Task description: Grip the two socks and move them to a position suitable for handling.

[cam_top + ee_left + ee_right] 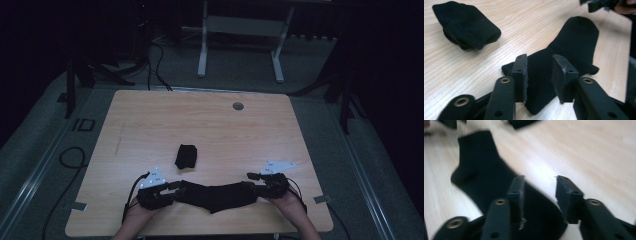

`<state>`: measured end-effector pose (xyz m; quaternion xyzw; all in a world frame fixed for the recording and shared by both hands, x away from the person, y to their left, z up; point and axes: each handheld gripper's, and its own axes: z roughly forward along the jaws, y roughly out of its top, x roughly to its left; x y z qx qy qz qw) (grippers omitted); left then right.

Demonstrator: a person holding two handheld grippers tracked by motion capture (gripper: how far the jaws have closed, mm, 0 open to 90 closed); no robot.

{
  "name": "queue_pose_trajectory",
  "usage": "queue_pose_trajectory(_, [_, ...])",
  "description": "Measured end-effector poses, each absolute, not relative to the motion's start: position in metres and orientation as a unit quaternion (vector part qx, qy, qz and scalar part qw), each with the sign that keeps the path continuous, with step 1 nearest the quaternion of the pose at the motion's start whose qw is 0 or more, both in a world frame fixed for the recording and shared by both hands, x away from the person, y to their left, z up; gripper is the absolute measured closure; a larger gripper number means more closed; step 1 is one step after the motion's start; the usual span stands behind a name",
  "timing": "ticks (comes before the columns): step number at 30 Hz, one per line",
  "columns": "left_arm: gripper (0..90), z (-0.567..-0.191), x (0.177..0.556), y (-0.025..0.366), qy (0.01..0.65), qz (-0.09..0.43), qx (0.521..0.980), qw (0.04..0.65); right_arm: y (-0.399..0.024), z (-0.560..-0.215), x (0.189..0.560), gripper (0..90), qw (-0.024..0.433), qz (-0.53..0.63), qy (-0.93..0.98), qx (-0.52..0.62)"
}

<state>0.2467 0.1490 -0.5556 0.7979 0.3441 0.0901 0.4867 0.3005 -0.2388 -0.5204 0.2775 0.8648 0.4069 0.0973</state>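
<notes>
Black ribbed-knit sock [216,196], laid out flat and long, lies near my edge of the pale wood-grain desk [150,125], stretched between my two tools. I judge it is spread this way so that each end can be taken and the sock folded or rolled like the other one. My left hand-held gripper [539,75] sits at one end with its jaws apart, the sock's fabric lying between and under them, not pinched. My right hand-held gripper [539,192] sits over the opposite end, jaws likewise apart above the cloth; that view is blurred, so I cannot tell whether a pad touches the knit. The cloth is soft, matte, with fine ribs running along its length and a rounded heel bulge. Farther out on the desk, well apart, rests a second black sock bundled into a stubby roll [186,156], its folded layers showing at the open end.
</notes>
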Motion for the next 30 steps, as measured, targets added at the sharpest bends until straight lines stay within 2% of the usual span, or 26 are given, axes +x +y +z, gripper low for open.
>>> queue_pose_trajectory(5, [54.5, -0.554, 0.247, 0.156, 0.342, 0.086, 0.791, 0.500, -0.213, -0.504, 0.324, 48.8, 0.110, 0.404, 0.870, 0.261])
queue_pose_trajectory(9, [49.5, -0.553, 0.245, 0.155, 0.335, 0.097, 0.798, 0.491, -0.187, -0.497, 0.344, 46.1, 0.114, 0.398, 0.877, 0.245])
queue_pose_trajectory(14, [36.5, -0.554, 0.246, 0.156, 0.347, 0.107, 0.797, 0.483, -0.150, -0.496, 0.363, 44.4, 0.109, 0.385, 0.888, 0.227])
queue_pose_trajectory(21, [36.6, -0.554, 0.248, 0.163, 0.364, 0.115, 0.788, 0.483, -0.107, -0.497, 0.383, 43.3, 0.097, 0.384, 0.893, 0.215])
queue_pose_trajectory(30, [36.6, -0.555, 0.250, 0.167, 0.376, 0.120, 0.783, 0.480, -0.033, -0.521, 0.403, 37.4, 0.076, 0.350, 0.914, 0.192])
